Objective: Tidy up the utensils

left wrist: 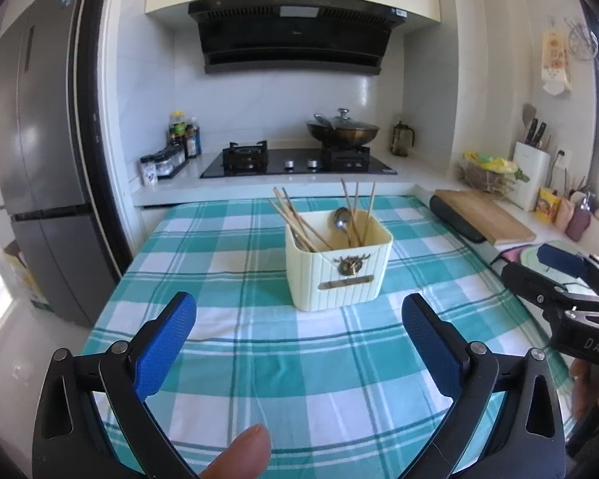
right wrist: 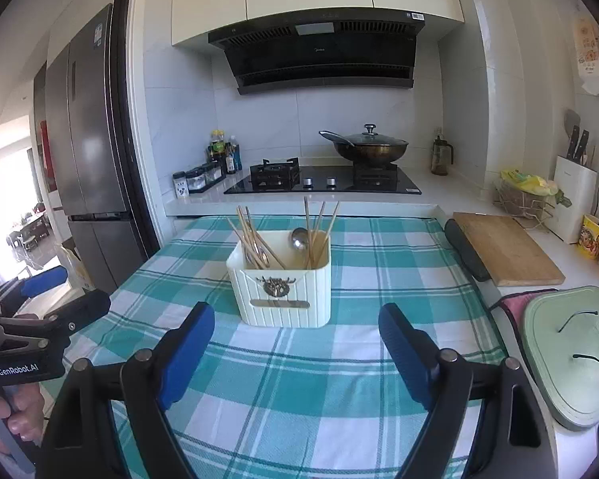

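Note:
A cream ribbed utensil holder (left wrist: 339,267) (right wrist: 281,291) stands on the teal-and-white checked cloth (left wrist: 259,359) (right wrist: 299,399). Several wooden chopsticks (left wrist: 295,219) (right wrist: 255,239) and a metal spoon (left wrist: 341,219) (right wrist: 299,239) stick up out of it. My left gripper (left wrist: 299,315) is open, its blue pads wide apart, nothing between them, a short way in front of the holder. My right gripper (right wrist: 296,325) is also open and empty, just short of the holder. Each gripper shows at the edge of the other's view.
A wooden cutting board (right wrist: 507,247) and a green lidded container (right wrist: 575,355) lie to the right of the cloth. Behind are a gas hob (right wrist: 323,181) with a lidded wok (right wrist: 369,147), condiment bottles (right wrist: 219,159) and a fridge (right wrist: 88,151) at the left.

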Tool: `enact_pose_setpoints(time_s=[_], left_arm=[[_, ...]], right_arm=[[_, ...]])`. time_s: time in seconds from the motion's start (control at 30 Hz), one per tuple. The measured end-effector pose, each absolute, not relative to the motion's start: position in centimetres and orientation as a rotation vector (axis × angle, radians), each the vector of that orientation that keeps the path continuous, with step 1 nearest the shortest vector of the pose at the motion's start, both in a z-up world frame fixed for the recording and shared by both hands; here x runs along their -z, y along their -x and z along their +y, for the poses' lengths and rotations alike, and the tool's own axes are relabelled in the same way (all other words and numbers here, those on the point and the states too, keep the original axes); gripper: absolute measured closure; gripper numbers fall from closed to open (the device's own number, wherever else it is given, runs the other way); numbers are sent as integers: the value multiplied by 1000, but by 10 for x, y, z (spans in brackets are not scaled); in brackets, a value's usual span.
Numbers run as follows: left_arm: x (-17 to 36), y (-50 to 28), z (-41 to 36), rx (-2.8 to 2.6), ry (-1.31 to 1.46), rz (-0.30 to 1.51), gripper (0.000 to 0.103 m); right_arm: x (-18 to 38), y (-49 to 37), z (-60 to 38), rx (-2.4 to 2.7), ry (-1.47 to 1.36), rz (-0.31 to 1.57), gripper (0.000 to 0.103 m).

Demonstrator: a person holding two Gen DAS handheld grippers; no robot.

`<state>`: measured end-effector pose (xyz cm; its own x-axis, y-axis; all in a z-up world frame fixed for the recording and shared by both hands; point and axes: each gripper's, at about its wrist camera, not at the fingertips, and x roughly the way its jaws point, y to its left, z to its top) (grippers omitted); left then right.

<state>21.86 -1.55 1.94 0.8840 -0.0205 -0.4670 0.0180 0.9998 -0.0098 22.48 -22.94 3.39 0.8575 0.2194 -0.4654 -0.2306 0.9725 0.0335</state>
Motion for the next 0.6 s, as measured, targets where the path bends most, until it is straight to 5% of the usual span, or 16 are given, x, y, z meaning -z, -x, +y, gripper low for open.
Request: enact_pose_setpoints(time_s=[0.6], left_arm=[[-33, -200, -22, -47, 26, 516, 0]], right_arm=[[-42, -197, -219, -183, 94, 475, 17]])
